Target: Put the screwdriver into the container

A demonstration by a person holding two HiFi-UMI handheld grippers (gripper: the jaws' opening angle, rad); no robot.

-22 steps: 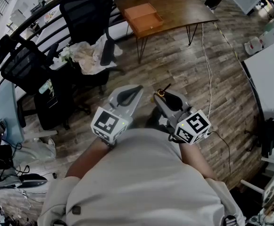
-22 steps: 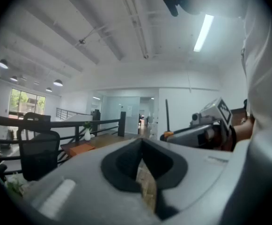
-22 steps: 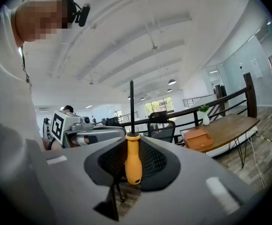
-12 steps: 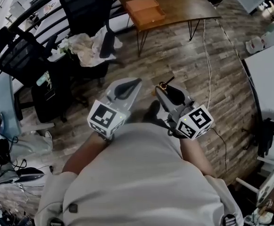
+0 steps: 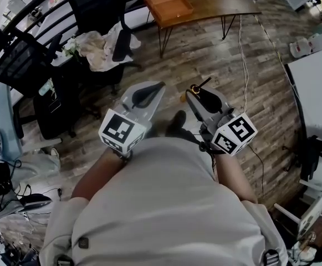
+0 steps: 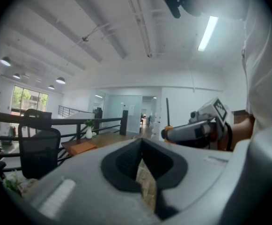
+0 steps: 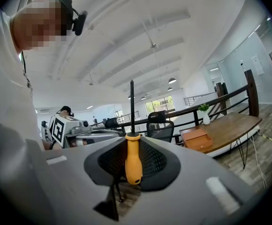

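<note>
The fingers of the right gripper (image 7: 132, 142) clamp the orange plastic handle of a slim, black-shafted screwdriver (image 7: 133, 163). Its shaft rises straight above the fingertips. The fingers of the left gripper (image 6: 142, 143) are pressed together with nothing between them. The shallow orange rectangular container (image 7: 196, 138) lies well ahead of both, on a brown wooden table (image 7: 236, 124).

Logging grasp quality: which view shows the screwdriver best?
The right gripper view: the screwdriver sits centred, orange handle clamped in the right gripper, shaft up. The head view shows only its small collar and shaft; the left gripper view, a thin distant shaft.
</note>
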